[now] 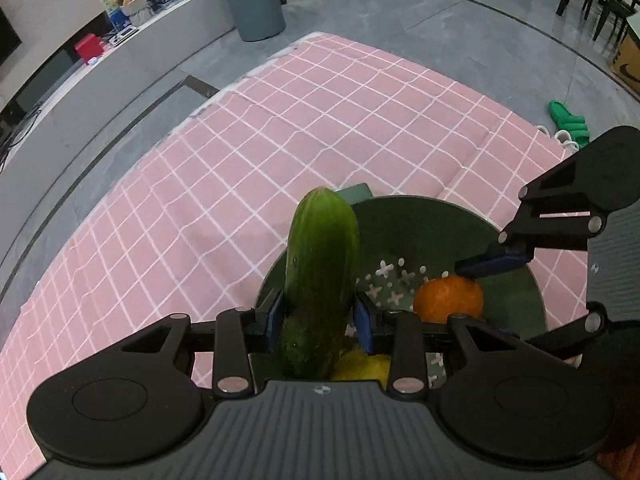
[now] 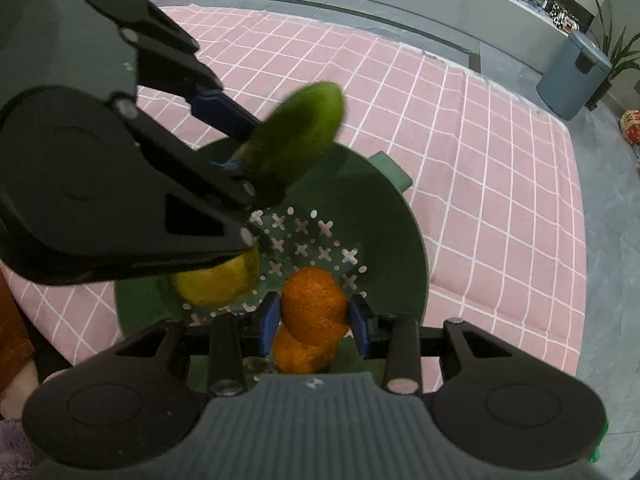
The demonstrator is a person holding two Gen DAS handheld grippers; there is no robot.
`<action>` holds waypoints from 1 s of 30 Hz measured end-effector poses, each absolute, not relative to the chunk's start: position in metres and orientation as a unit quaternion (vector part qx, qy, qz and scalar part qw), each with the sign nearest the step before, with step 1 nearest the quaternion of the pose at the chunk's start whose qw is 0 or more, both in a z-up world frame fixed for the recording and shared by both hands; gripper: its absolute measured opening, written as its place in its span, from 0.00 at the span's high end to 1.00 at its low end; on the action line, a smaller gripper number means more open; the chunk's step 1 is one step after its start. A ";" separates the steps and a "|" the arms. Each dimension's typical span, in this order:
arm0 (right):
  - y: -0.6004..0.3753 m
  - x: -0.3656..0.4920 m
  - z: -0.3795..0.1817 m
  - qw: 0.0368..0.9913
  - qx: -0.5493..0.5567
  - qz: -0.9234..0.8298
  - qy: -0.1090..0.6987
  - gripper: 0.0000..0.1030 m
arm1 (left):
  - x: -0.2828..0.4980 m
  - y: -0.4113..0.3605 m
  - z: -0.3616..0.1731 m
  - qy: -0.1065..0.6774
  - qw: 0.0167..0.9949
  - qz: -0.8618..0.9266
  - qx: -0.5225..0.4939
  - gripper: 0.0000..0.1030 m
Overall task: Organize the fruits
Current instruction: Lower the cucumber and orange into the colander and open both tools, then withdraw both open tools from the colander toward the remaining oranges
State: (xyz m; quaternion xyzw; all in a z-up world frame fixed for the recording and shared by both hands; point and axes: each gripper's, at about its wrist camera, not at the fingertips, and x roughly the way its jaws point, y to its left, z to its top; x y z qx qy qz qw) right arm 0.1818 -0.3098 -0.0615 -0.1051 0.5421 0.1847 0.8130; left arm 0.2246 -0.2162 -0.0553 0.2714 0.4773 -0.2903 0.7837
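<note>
My left gripper (image 1: 320, 320) is shut on a green cucumber (image 1: 322, 276) and holds it above the dark green colander bowl (image 1: 424, 220). The cucumber (image 2: 296, 136) and the left gripper (image 2: 236, 152) also show in the right wrist view. My right gripper (image 2: 314, 318) is shut on an orange (image 2: 314, 304) over the green bowl (image 2: 384, 216). A second orange (image 2: 300, 354) lies below it, and a yellow lemon (image 2: 218, 280) lies in the bowl, partly hidden by the left gripper. The orange (image 1: 448, 298) and right gripper (image 1: 484, 276) show in the left wrist view.
The bowl stands on a pink checked cloth (image 1: 320, 120) spread over a grey floor. A grey bin (image 1: 254, 0) stands beyond the cloth, green slippers (image 1: 568, 122) lie at its right edge, and a low ledge (image 1: 80, 80) with clutter runs along the left.
</note>
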 end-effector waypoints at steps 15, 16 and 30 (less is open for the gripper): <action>-0.315 0.184 -0.061 0.816 -0.054 0.192 0.543 0.67 | 0.219 -0.185 -0.047 0.505 0.770 -0.338 0.195 0.54; -0.314 0.184 -0.059 0.817 -0.048 0.195 0.541 0.67 | 0.217 -0.180 -0.043 0.502 0.773 -0.335 0.196 0.54; -0.300 0.209 -0.095 0.813 -0.028 0.144 0.563 0.64 | 0.200 -0.115 -0.033 0.497 0.787 -0.272 0.244 0.51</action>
